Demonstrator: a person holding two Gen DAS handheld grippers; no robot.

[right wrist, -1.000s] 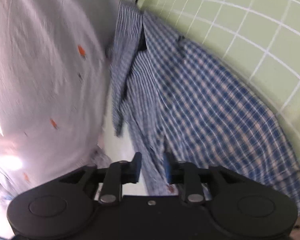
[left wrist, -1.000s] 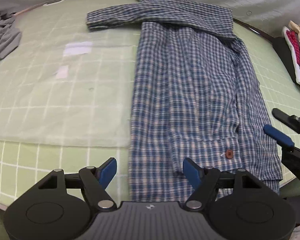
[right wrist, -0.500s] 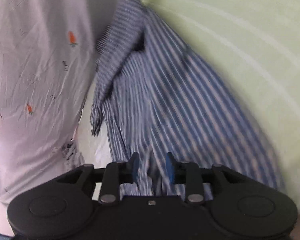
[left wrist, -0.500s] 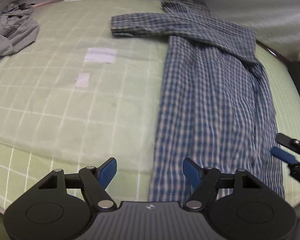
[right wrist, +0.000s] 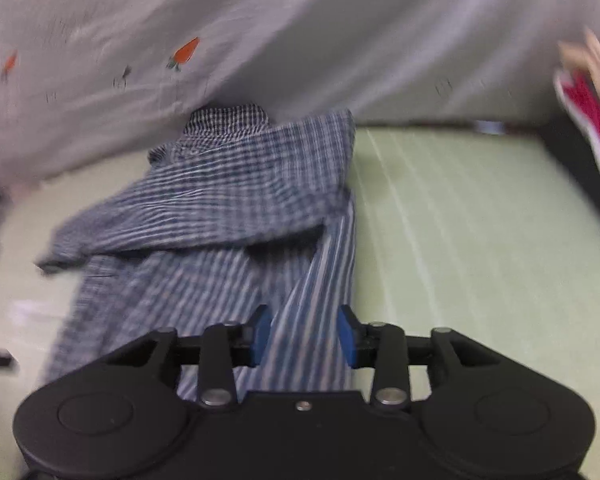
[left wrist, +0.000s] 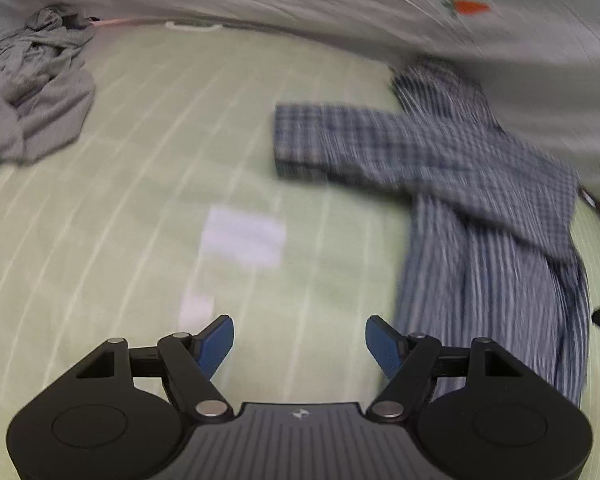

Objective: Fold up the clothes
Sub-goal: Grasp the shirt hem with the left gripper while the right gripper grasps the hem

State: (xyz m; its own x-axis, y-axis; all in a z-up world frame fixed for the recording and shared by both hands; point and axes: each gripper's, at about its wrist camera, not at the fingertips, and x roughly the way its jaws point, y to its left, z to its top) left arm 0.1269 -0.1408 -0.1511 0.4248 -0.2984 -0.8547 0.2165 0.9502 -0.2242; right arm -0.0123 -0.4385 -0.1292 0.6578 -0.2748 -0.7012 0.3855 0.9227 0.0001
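Two grippers empty: our left gripper [left wrist: 299,342] gaping over mat [left wrist: 140,208], shirt [left wrist: 480,208] at 2 o'clock; right gripper [right wrist: 303,336] opening, shirt beneath, unpinched, freeing side fold.

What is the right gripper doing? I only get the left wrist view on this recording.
Observer: The right gripper is over the plaid shirt with its jaws opening. Fabric shows in the gap between the pads, but it isn't pinched.
Operator: Anything to the right of the shirt?
Observer: Yes, a pile of clothes, red and white among them, at the right edge of the green mat.
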